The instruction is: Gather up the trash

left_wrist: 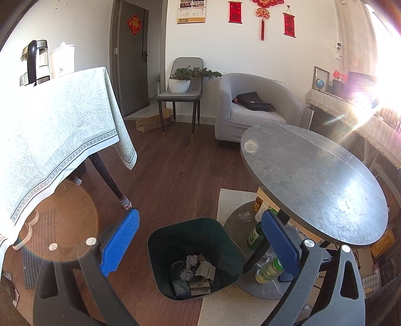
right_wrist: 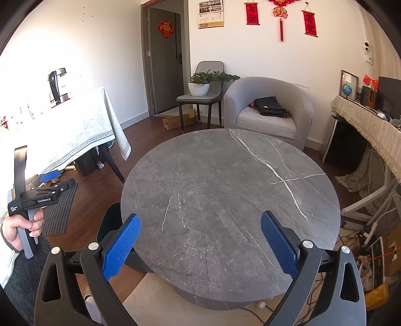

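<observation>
Left gripper [left_wrist: 200, 240] spread wide, nothing between its blue pads [left_wrist: 120, 244], hanging over a dark green bin [left_wrist: 160, 240] on the wooden floor [left_wrist: 175, 170]. In the bin: crumpled paper [left_wrist: 191, 260], torn cardboard [left_wrist: 205, 270], a small box [left_wrist: 180, 288] with print too small to read. Beside the bin, on the round table's lower shelf [left_wrist: 235, 225], another crumpled wad [left_wrist: 244, 217] and green bottles [left_wrist: 255, 235] (labels unreadable).

Right gripper [right_wrist: 199, 244] also spread wide and empty, poised above the bare grey marble top of the round table [right_wrist: 225, 188], white veins running across it.

At the left edge of the right wrist view, a hand [right_wrist: 15, 229] around the left tool's handle, "GenRoboAI" legible on its black body.

On the far wall, a calendar [right_wrist: 211, 13] and red scrolls [right_wrist: 252, 13], characters too small to make out. Black bag [right_wrist: 270, 106] on the grey armchair [right_wrist: 269, 105].
</observation>
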Motion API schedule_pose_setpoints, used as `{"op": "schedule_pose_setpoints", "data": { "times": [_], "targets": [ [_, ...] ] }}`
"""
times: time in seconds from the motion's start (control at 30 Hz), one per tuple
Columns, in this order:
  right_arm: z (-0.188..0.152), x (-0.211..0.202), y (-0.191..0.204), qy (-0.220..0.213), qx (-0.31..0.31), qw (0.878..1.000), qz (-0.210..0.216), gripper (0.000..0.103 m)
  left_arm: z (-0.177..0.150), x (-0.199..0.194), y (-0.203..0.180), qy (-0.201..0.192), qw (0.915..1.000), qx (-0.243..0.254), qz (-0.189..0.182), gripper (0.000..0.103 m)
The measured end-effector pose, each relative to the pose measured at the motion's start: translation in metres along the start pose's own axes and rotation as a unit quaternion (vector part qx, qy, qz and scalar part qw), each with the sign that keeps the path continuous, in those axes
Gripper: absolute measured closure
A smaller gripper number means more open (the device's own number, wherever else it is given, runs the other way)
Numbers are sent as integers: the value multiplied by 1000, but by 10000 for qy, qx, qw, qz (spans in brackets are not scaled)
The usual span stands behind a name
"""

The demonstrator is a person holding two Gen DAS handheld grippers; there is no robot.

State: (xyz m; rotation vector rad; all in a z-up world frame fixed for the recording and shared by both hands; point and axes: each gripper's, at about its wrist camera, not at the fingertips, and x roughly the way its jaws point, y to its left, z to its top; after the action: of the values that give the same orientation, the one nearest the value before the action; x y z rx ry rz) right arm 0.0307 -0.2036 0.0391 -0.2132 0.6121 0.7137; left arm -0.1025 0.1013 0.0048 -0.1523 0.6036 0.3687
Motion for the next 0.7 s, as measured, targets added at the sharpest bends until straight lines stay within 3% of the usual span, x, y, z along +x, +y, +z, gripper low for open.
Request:
{"op": "schedule_pose_setpoints", "data": {
  "times": [0.7],
  "targets": [
    [-1, 3, 2, 39, -69, 10000, 11, 6, -1, -3, 0, -39, 10000, 58, -23, 3]
  ]
}}
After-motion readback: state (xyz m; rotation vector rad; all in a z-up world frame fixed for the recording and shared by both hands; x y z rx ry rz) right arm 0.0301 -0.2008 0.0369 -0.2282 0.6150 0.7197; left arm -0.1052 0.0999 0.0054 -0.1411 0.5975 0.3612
